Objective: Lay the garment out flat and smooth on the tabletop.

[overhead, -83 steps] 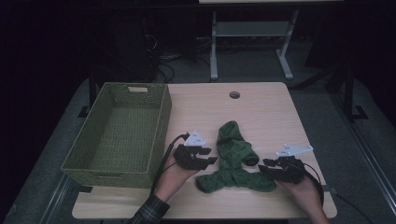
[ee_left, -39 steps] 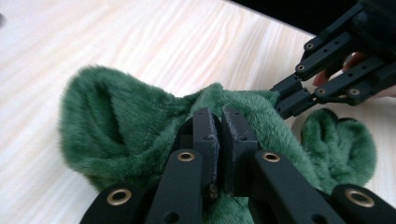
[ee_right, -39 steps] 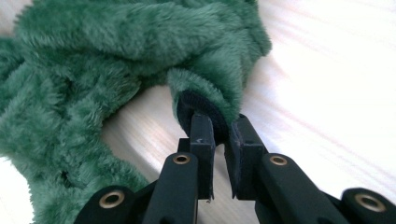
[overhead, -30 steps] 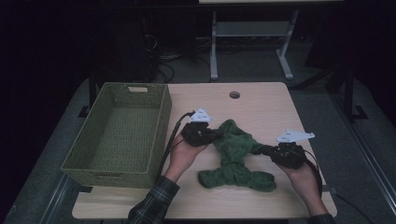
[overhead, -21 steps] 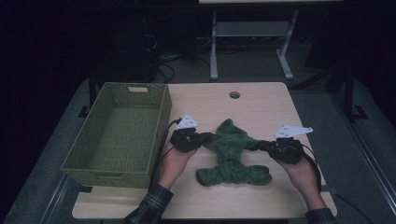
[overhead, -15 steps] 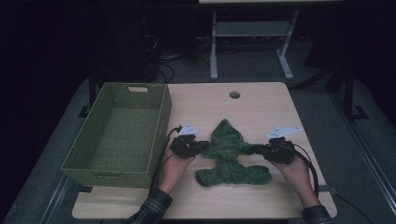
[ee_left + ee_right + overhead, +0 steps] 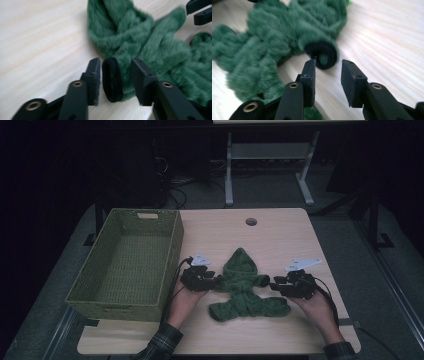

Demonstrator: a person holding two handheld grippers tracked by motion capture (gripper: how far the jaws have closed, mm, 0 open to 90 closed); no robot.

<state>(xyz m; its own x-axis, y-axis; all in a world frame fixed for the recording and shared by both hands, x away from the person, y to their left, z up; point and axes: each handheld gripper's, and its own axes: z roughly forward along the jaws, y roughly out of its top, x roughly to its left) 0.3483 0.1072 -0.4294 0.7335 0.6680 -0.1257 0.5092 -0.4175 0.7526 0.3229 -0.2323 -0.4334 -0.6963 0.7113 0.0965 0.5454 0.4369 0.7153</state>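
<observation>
Dim room, pale wooden table (image 7: 280, 235), woven green basket (image 7: 127, 262) off to the left of both tongs. Fuzzy green garment (image 7: 242, 285) spread flat between left gripper (image 7: 113, 75) and right gripper (image 7: 328, 72). Both sets of jaws just opened: sleeve cuff loose between the left pair, other cuff lying just ahead of the right pair, nothing pinched. Compared with a second ago, sleeves pulled outward and released. Probably laid out ready for folding.
</observation>
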